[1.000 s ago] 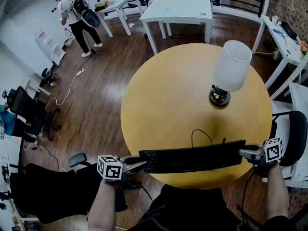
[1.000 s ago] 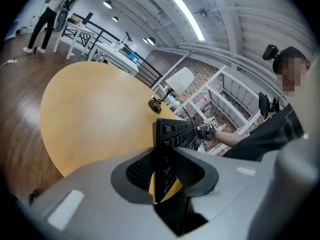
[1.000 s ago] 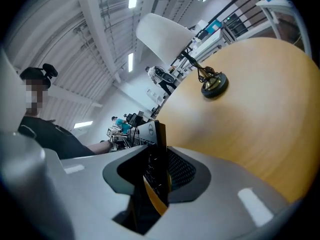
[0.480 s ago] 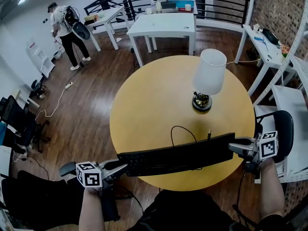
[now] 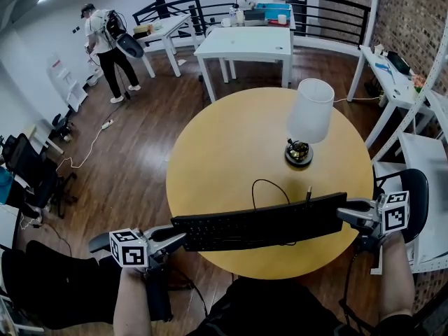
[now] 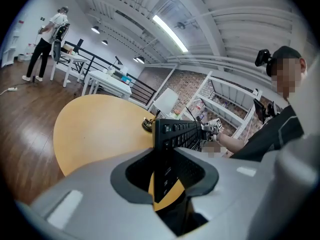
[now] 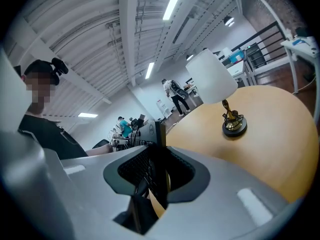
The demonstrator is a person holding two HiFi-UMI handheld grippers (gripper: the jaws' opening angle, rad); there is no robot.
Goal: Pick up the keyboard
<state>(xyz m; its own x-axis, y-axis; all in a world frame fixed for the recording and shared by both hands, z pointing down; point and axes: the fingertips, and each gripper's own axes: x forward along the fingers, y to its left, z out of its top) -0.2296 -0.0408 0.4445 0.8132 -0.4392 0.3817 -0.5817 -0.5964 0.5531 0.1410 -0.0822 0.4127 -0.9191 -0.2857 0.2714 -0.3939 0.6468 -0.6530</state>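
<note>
Step in hand: two-ended lift of the keyboard (image 5: 259, 226).

Position: the keyboard runs 9-to-3 over the 6 o'clock edge of the table (image 5: 224, 138), its 3 o'clock end a touch higher in the head view. Both gripper views show yellow tabletop below it with a gap, so I judge it off the surface.

Left gripper (image 5: 180, 237): jaws clamped on the keyboard's 9 o'clock end, with the short edge seated in the throat. Right gripper (image 5: 343, 213): jaws clamped on the 3 o'clock end, seated the same way (each side catches only the end of the board, so the hold is narrow).

Cable (image 5: 268, 187): it loops from the far long edge toward 12 o'clock and appears to lie on the table. I cannot tell where its free end is. The lamp (image 5: 308, 117) stands at about 1 o'clock from the keyboard's middle, well apart.

Doing it well (judgement):
- Raise both ends at an equal rate. A lag on one side twists the board in the jaws, and it could pivot out.
- Hold the hand spacing fixed. Drawing the hands apart slides the pads off the ends, and pushing them together bows the board.
- Roll both wrists together or not at all.
- Watch the cable loop. It will drag as the board rises, so steer it clear of the lamp base.
- Leave the clamp pressure unchanged.
</note>
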